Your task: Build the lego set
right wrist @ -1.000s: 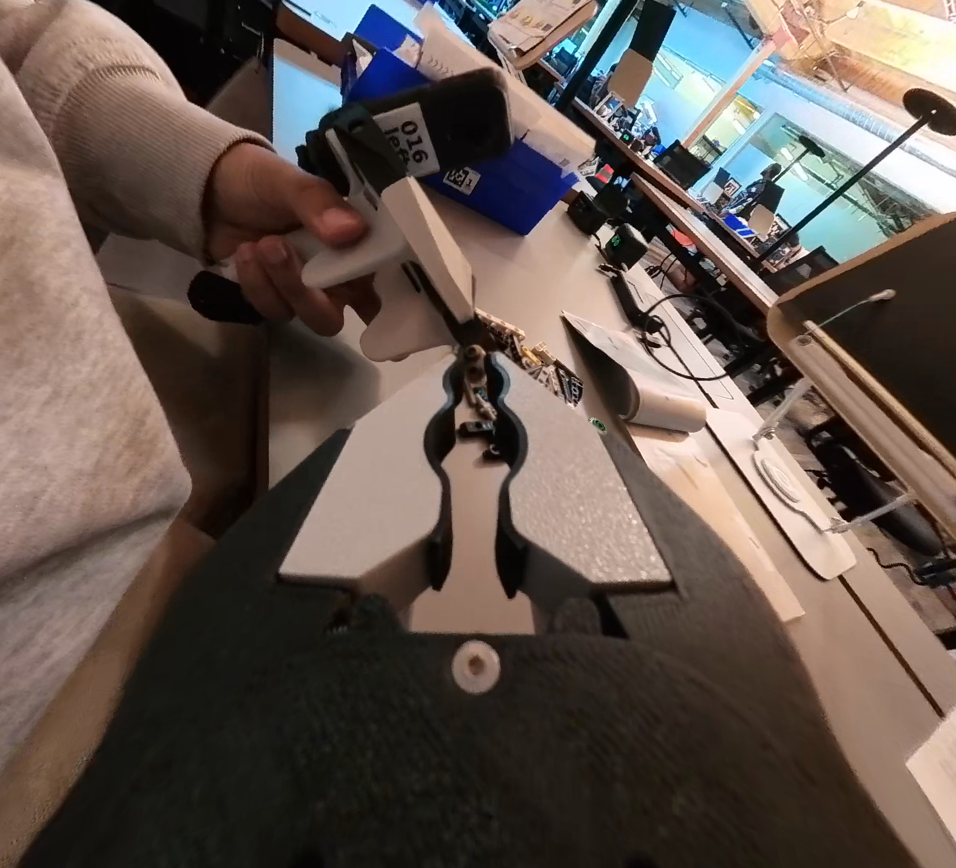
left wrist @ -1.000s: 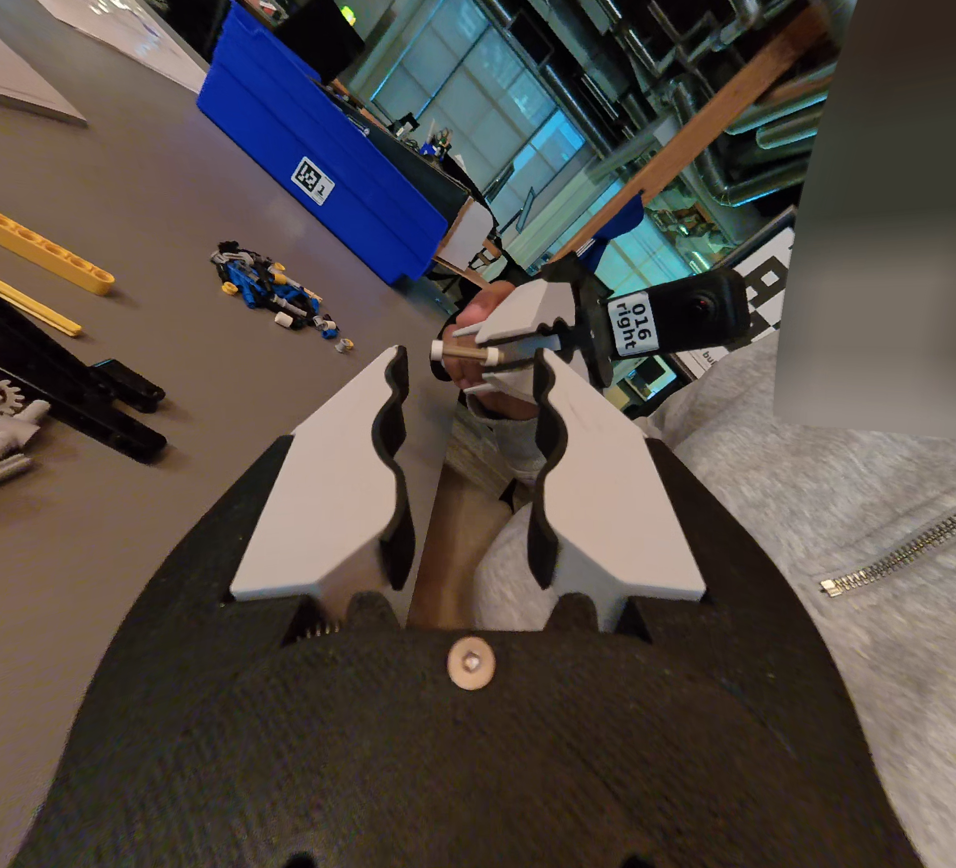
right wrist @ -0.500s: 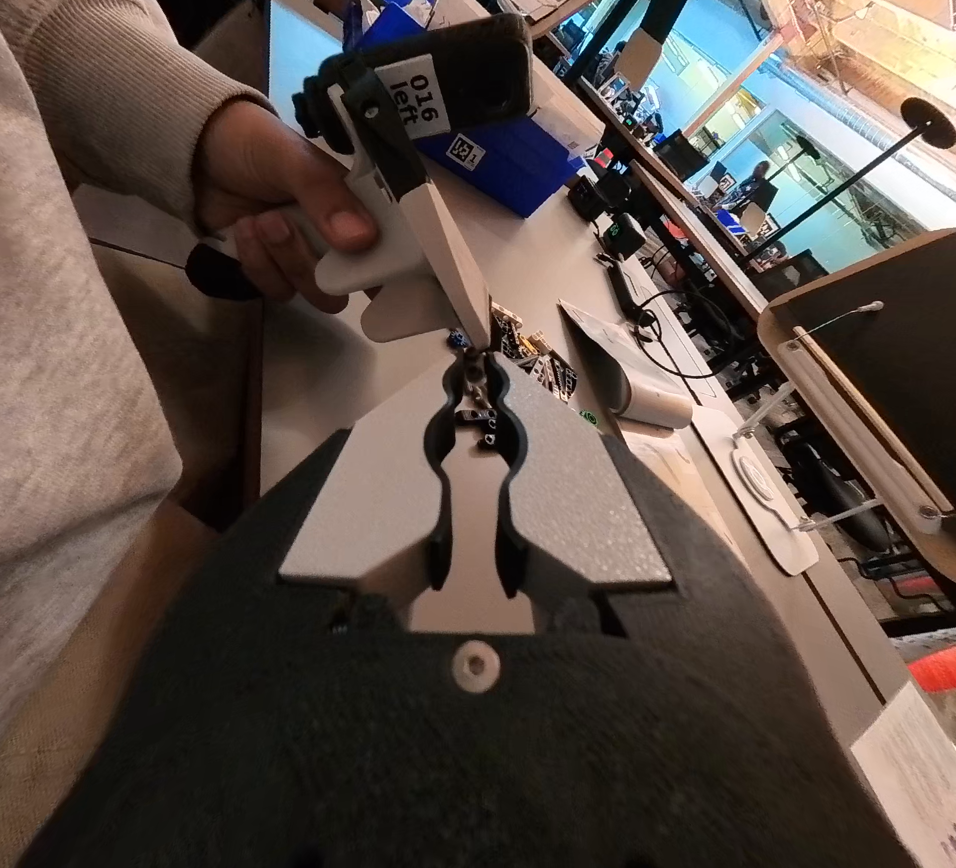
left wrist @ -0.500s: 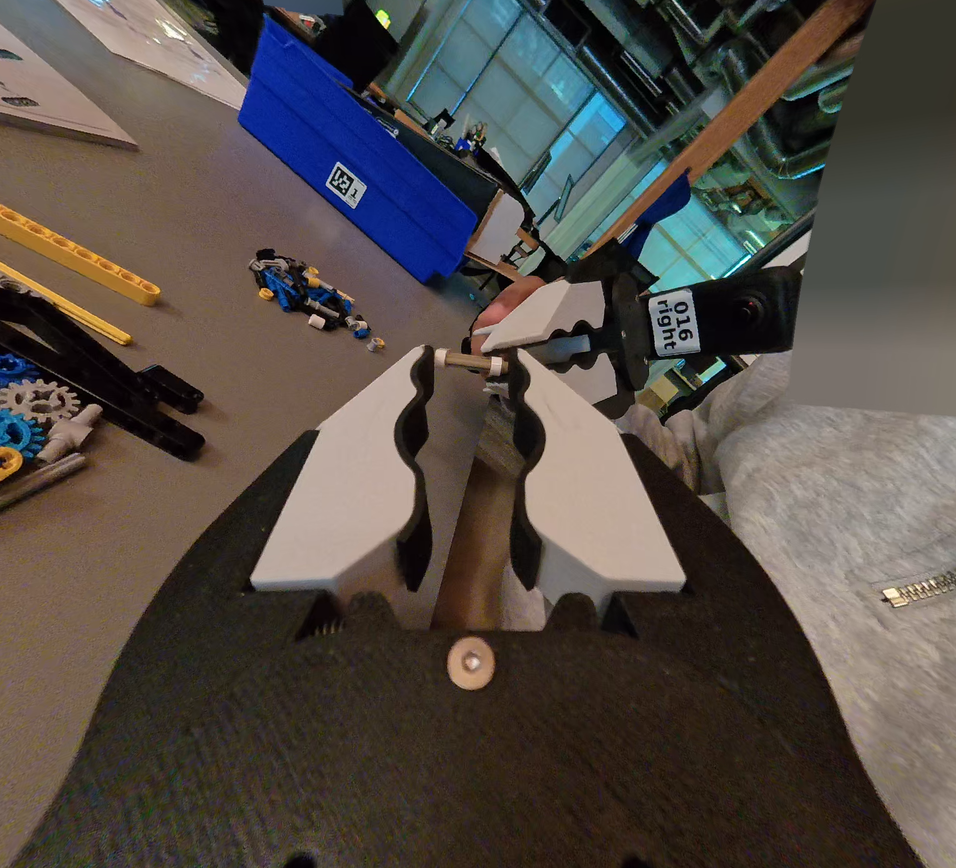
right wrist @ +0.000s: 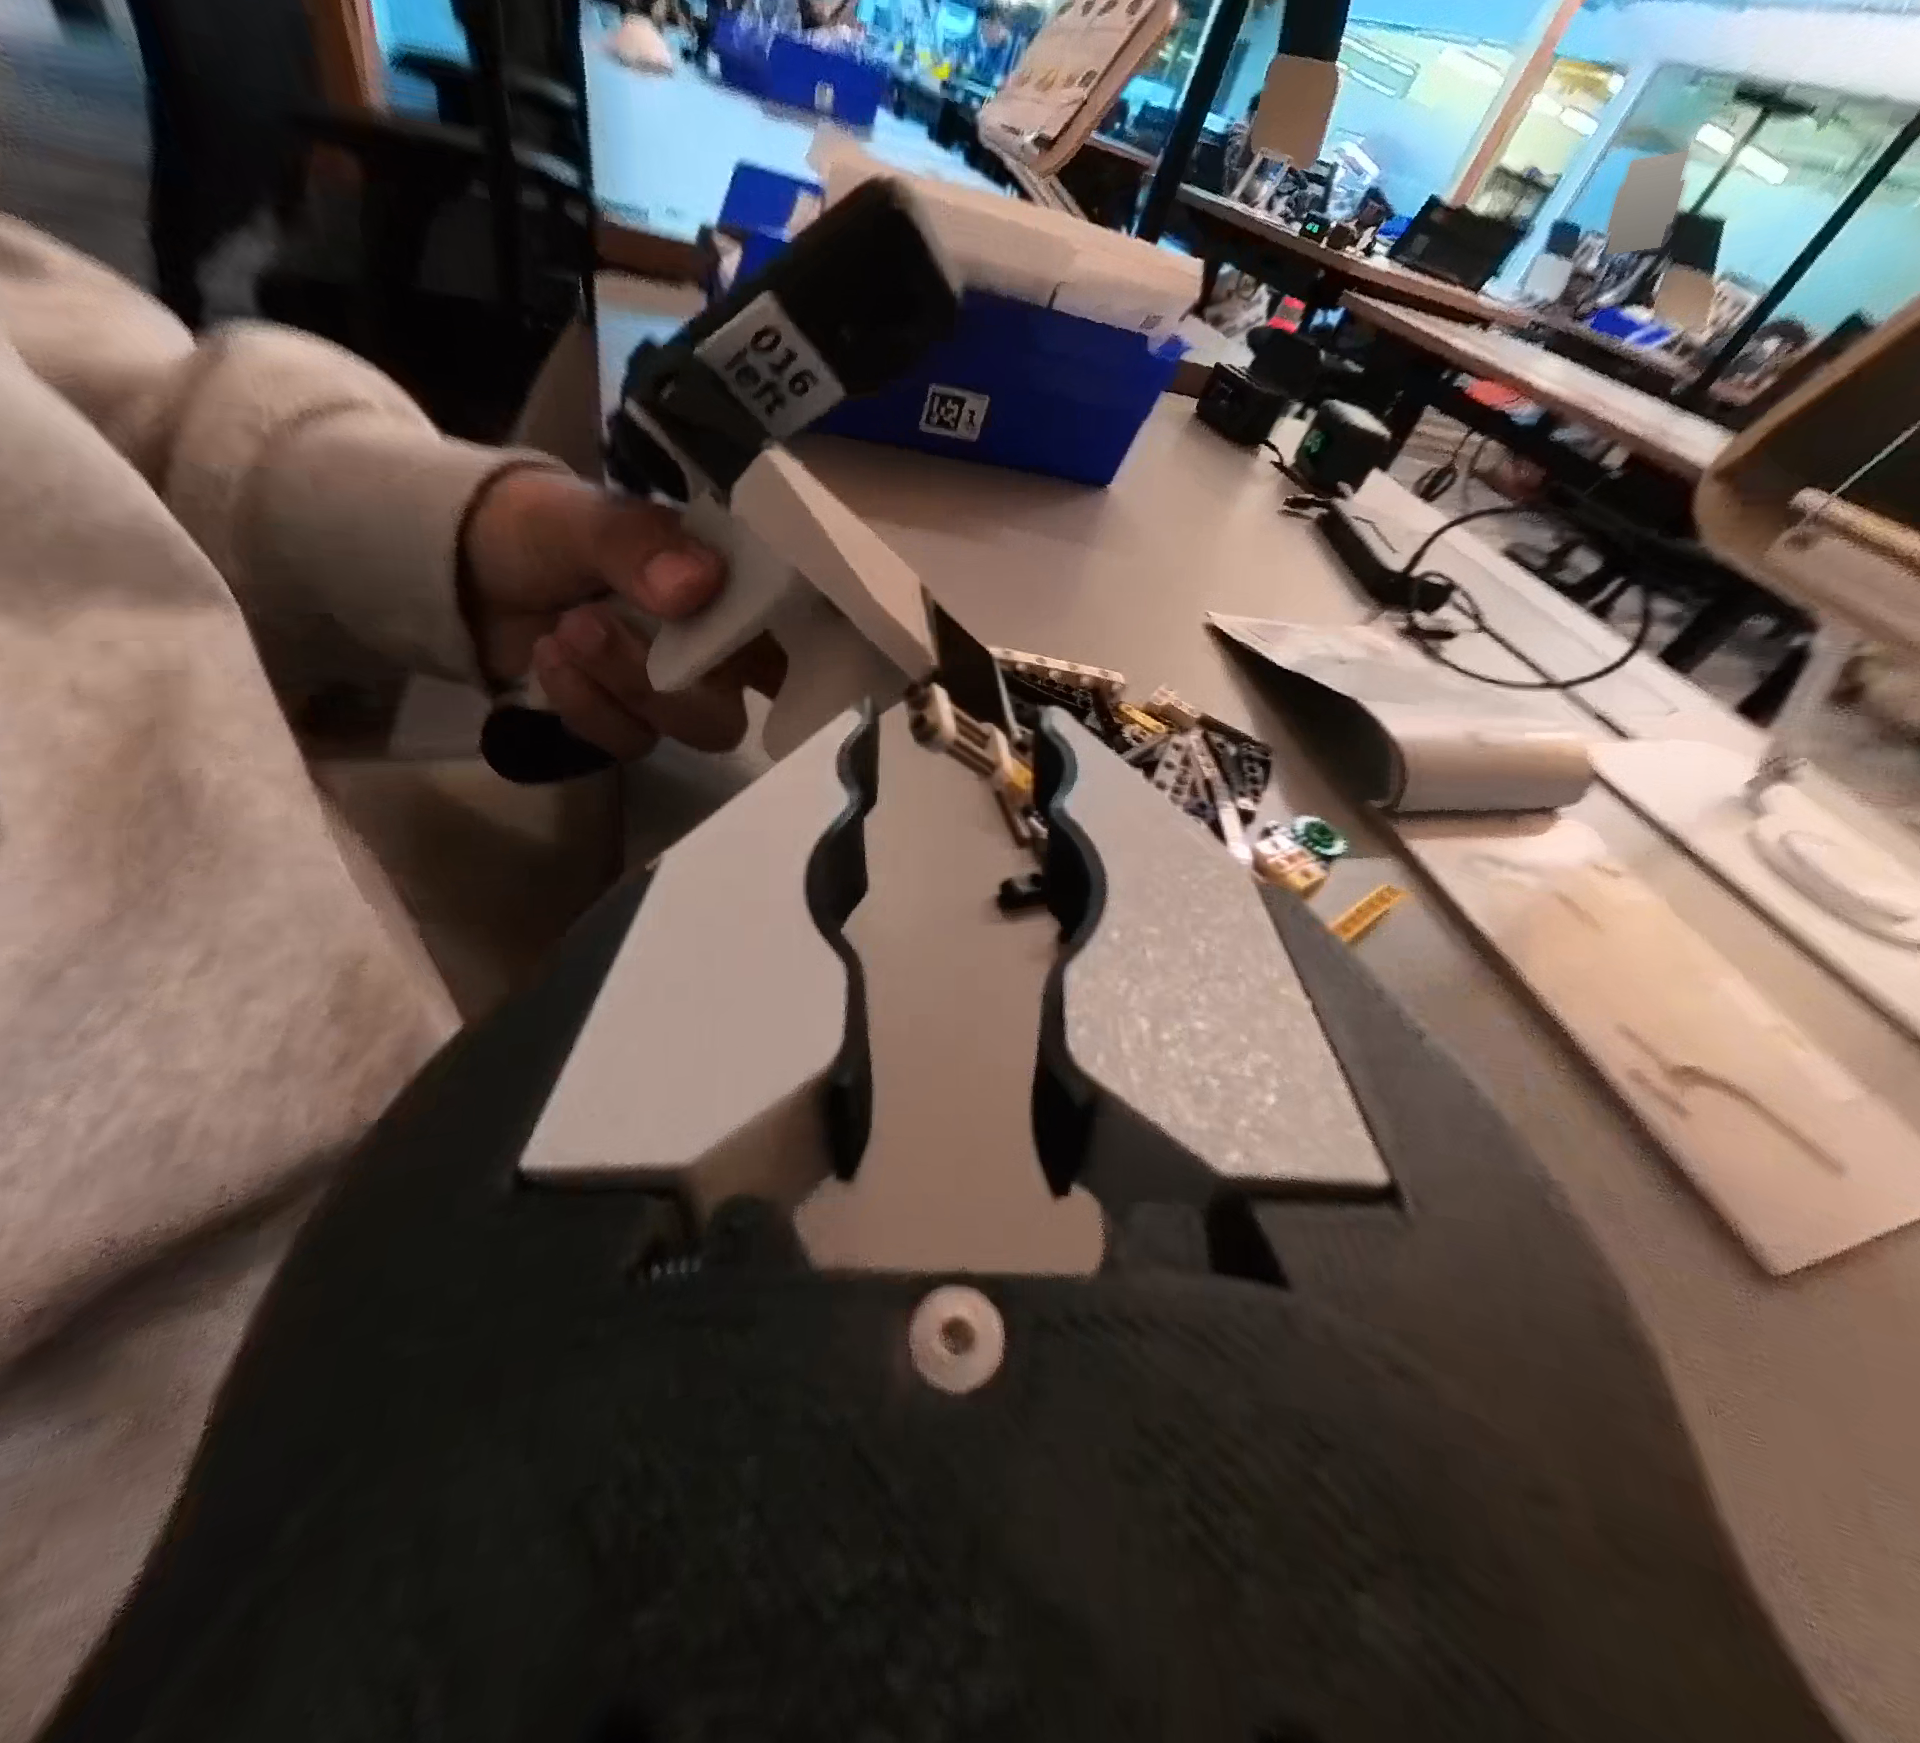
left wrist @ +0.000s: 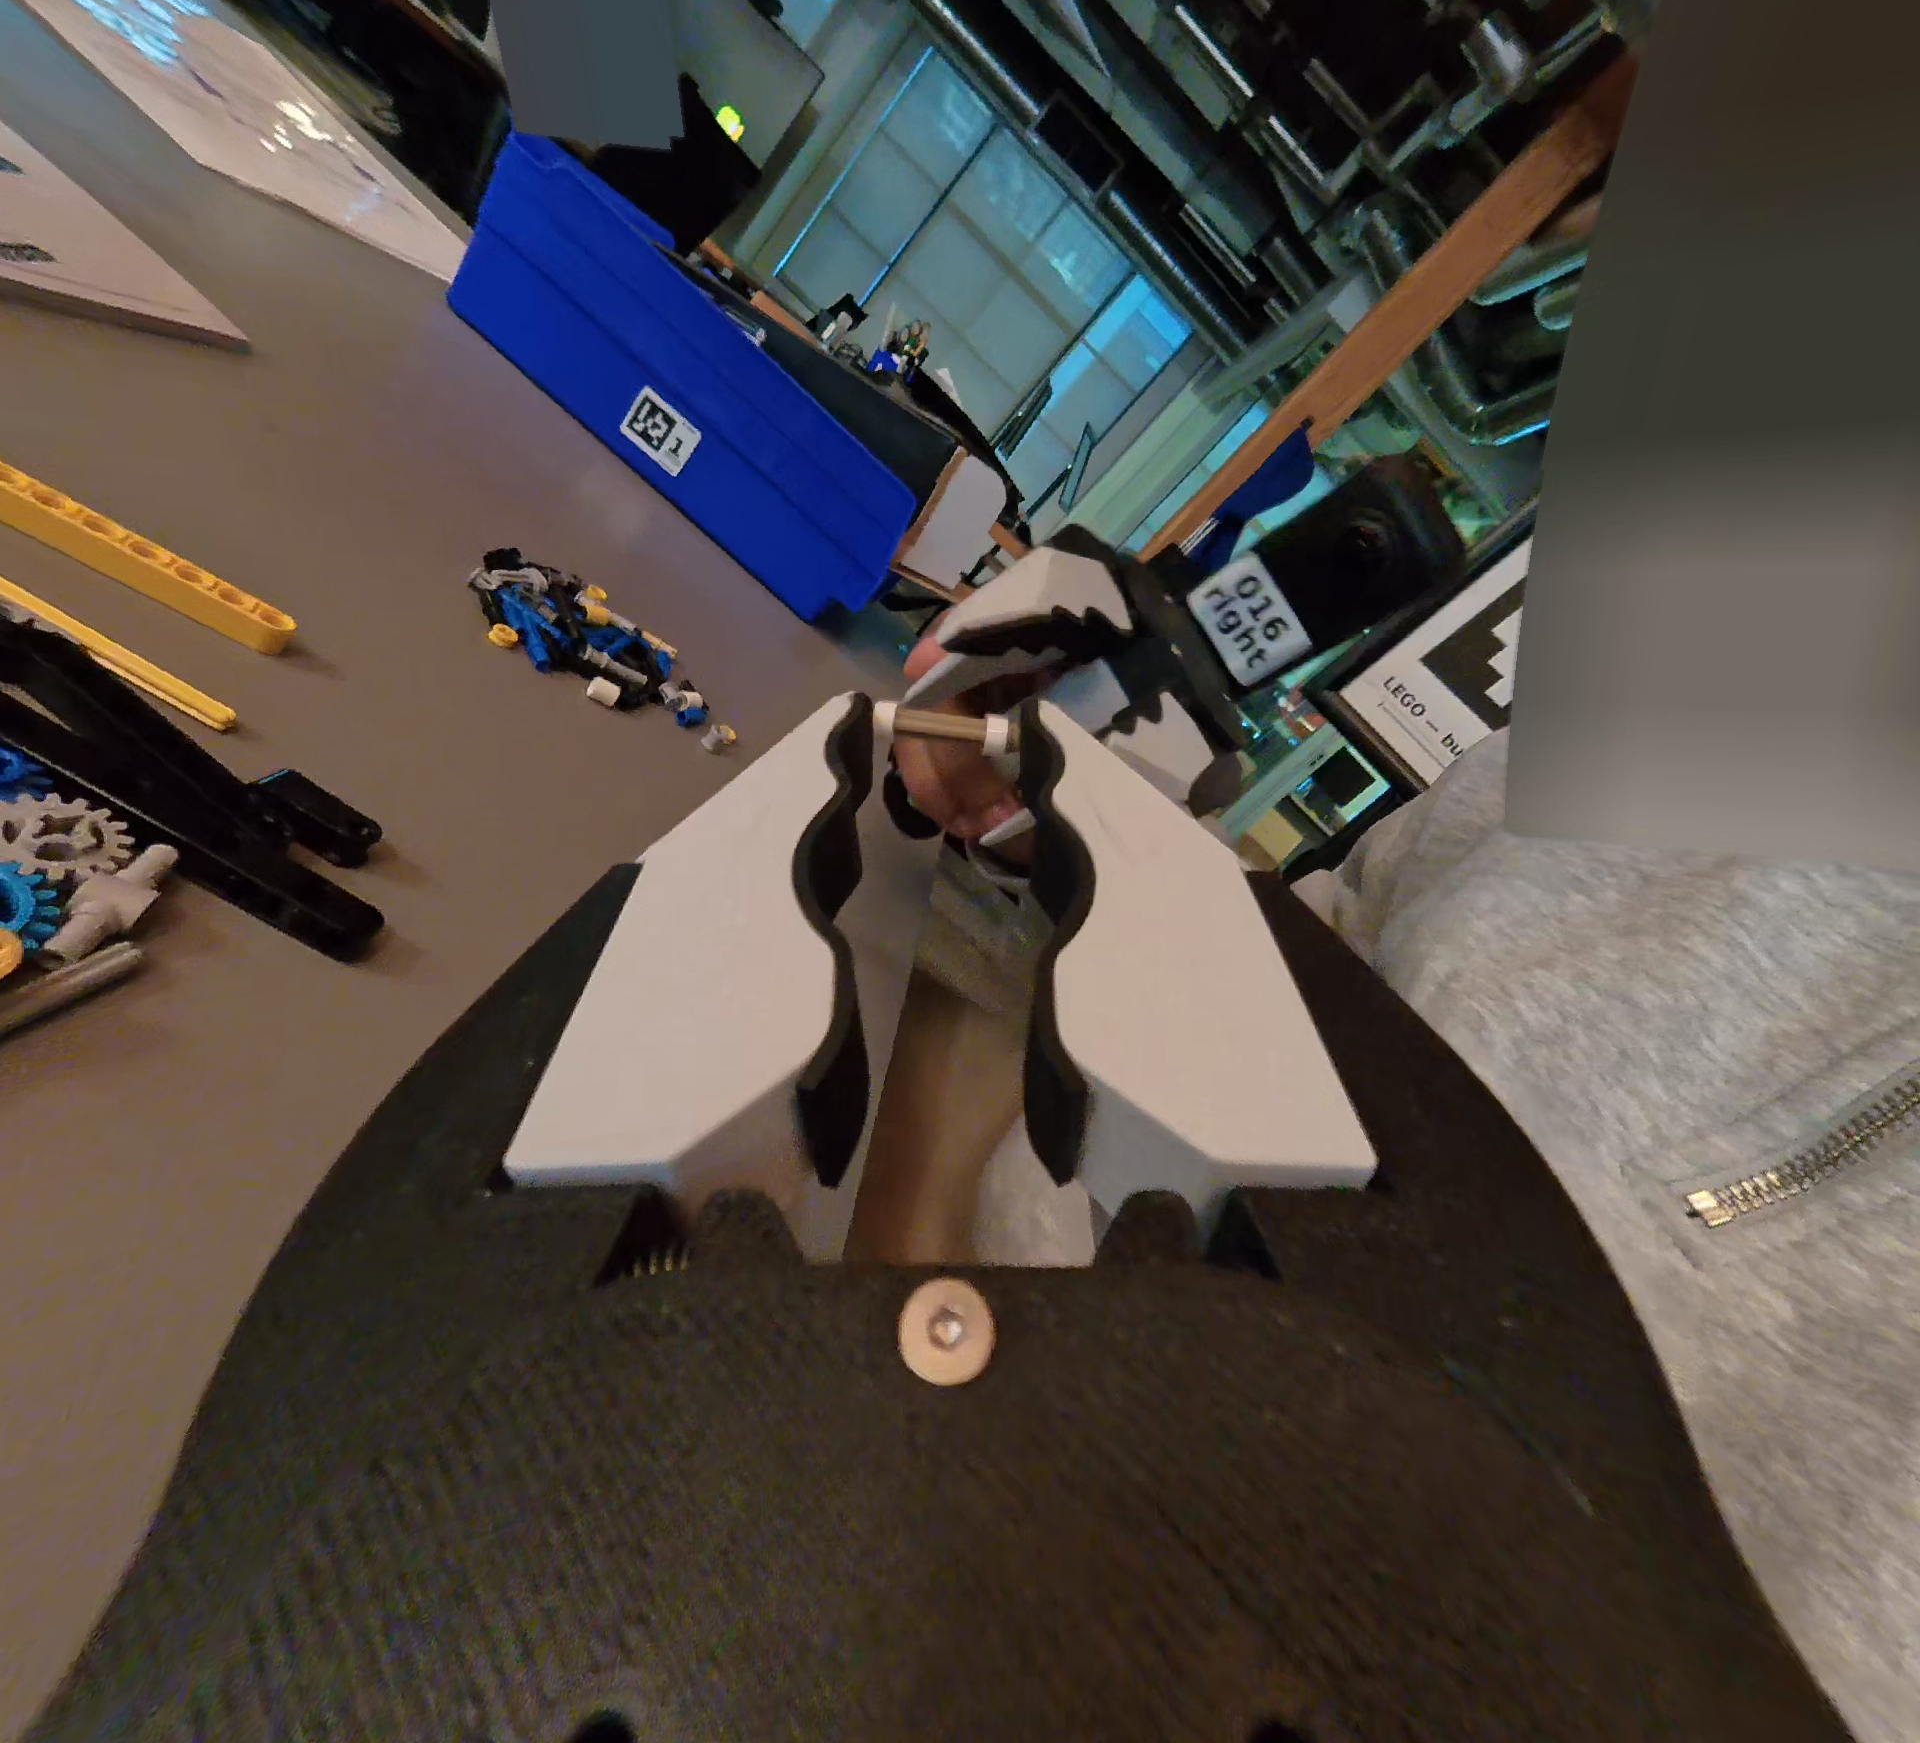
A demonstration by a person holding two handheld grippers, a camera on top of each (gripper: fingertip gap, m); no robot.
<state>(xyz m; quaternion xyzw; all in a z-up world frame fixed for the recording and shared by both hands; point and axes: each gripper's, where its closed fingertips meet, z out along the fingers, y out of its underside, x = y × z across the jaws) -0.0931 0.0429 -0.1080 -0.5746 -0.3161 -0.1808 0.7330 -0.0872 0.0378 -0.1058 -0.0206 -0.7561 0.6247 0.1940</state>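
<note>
A short grey axle with a white bush on each end (left wrist: 940, 725) is pinched lengthwise between the tips of my left gripper (left wrist: 943, 725), held in the air above the table edge. My right gripper (left wrist: 997, 644) shows just beyond it in the left wrist view, clear of the axle. In the right wrist view my right gripper (right wrist: 956, 748) is open and empty. The left gripper (right wrist: 930, 685) sits right in front of its tips, with the axle (right wrist: 951, 727) seen almost end-on. A hand (right wrist: 582, 592) grips the left gripper's handle.
On the grey table (left wrist: 364, 488) lie a blue bin (left wrist: 675, 426), a small pile of pins (left wrist: 592, 633), yellow beams (left wrist: 145, 561), black beams (left wrist: 208, 820) and gears (left wrist: 52, 852). The right wrist view shows a parts pile (right wrist: 1164, 748) and a rolled booklet (right wrist: 1403, 727). A grey sweater (left wrist: 1610, 1122) is close on the right. My left and right fingertips are right by each other.
My right gripper brought the axle between the left fingertips. The left gripper closed on it, then the right gripper opened and drew back.
</note>
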